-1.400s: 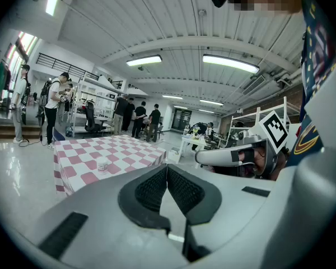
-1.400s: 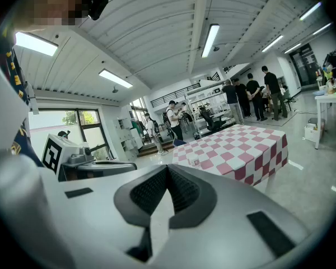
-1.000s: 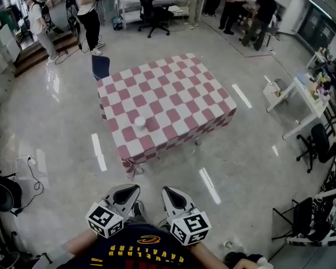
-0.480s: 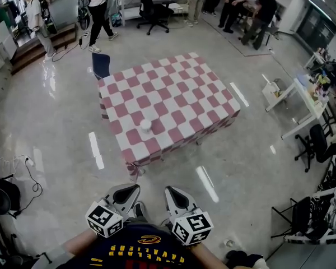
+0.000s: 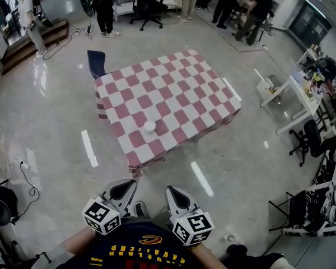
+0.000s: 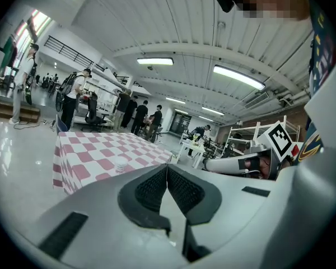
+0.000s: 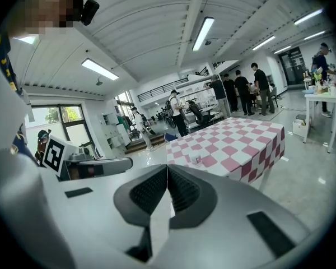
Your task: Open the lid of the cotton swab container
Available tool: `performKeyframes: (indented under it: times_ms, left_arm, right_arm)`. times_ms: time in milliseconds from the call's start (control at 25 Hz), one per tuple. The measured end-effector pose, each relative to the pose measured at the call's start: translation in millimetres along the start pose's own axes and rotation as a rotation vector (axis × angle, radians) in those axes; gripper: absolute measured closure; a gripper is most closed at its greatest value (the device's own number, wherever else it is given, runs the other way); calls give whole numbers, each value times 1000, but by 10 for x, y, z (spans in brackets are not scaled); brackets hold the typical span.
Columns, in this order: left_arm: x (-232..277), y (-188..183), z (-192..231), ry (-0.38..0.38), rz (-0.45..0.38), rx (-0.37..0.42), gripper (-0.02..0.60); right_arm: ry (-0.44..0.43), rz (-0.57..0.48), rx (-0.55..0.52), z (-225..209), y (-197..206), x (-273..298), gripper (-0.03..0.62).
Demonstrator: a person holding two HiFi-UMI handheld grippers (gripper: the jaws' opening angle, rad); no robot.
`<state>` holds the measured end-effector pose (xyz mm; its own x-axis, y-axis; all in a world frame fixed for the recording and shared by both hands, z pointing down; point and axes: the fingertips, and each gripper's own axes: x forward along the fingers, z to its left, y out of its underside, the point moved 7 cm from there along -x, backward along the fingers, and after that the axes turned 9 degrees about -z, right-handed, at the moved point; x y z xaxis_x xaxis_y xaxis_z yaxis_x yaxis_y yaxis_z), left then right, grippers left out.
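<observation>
Cotton swab container [image 5: 150,126] on table [image 5: 179,94], L claw [image 5: 128,184], R claw [image 5: 171,190] shut, nr torso

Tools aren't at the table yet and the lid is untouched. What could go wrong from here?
1. The small white round container stands loose near the near edge of the red-and-white checkered tablecloth. A one-sided push may slide it or tip it off.
2. The left tool and right tool are both shut and empty. Arriving that way would likely knock the container rather than grip it.
3. The container is small next to the two tools, so they may crowd each other around it.
</observation>
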<state>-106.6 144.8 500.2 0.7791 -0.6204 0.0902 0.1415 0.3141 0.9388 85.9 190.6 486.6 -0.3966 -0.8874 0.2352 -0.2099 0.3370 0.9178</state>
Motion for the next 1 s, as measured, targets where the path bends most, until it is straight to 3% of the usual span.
performKeyframes:
  times_ms: [280,680,1000]
  left_arm:
    - [105,16,151,12,3,-18,578]
    - [408,-83,506,-47,-14,37,578]
    - [1013,21,1009,-151,43,95,578]
  right_arm:
    - [30,19,9,-51,4,142,583]
    - [-28,8,-14,-315,-197,614,583]
    - [-82,34,-94,-890,-467,1230,583]
